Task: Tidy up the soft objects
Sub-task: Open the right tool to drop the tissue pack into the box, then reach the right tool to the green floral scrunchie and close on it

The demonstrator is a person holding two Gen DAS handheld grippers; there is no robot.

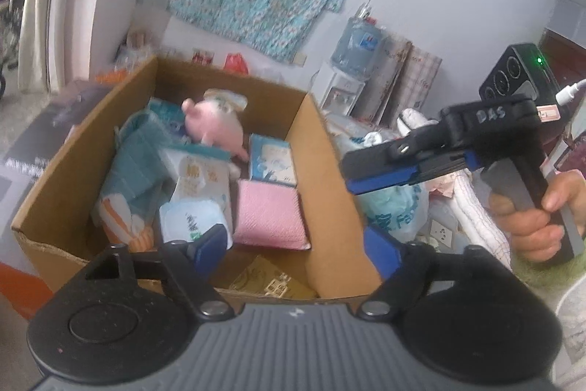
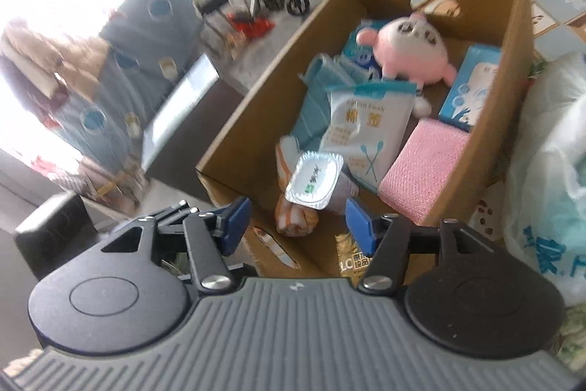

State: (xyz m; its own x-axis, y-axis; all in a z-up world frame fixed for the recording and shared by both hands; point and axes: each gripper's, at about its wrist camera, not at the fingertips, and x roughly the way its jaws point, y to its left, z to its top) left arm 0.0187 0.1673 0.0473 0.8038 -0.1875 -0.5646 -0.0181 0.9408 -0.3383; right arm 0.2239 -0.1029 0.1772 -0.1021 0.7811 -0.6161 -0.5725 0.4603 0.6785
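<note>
A cardboard box [image 1: 55, 185] sits open on a cluttered surface, both grippers hanging above its near edge.

Inside it, going left to right in the left wrist view: a teal cloth [image 1: 135, 163] lies along the left wall, with an orange-and-white striped piece [image 1: 124, 226] at its near end. Beside these, a white cotton-swab pack [image 1: 201, 182] leans over a foil-lidded cup [image 1: 190, 218] tipped on its side. Behind them a pink plush [image 1: 216, 127] rests toward the back of the box. To its right stands a blue-and-white packet [image 1: 273, 163], and in front of that a pink cloth [image 1: 271, 215] lies flat against the right wall.

The left gripper [image 1: 293, 250] hovers over the near rim with its jaws wide and nothing between them. Outside the box on the right, the right gripper [image 1: 381, 171] is held in a hand [image 1: 542, 218] over a pale plastic bag [image 1: 395, 211].

From the right wrist, that gripper [image 2: 298, 222] has its jaws partly apart and empty; the cup [image 2: 315, 182] lies beyond the tips, untouched. The plush [image 2: 406, 50] lies face up near the far wall, and the bag [image 2: 549, 171] bulges just outside the box's right wall [image 2: 512, 68].
</note>
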